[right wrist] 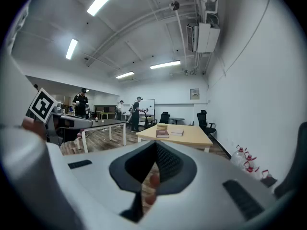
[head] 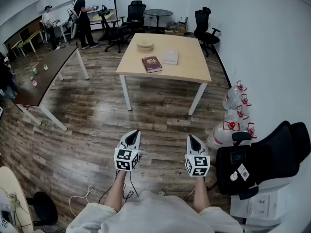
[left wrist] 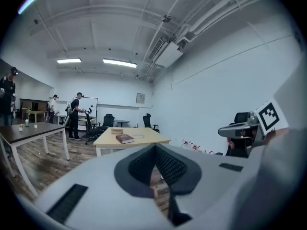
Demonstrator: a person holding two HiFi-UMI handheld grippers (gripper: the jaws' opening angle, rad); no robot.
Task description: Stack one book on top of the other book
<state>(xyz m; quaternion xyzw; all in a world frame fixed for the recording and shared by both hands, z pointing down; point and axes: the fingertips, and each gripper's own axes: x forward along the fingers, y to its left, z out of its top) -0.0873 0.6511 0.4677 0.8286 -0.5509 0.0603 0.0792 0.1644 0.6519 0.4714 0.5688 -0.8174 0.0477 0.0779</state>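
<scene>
Table (head: 189, 68) bears red book (head: 152, 64) beside white book (head: 170, 57) (left gripper (head: 134, 133), right gripper (head: 191, 138) closed).

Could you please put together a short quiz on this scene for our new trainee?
1. True or false: the dark red book already lies on top of the white book.
2. Pick one. The left gripper and the right gripper are: A) both shut and empty; B) both wide open; C) both shut on a book.
3. In a few words: what do both books rest on?

Key: 1 false, they lie side by side. 2 A. 3 the light wooden table.
</scene>
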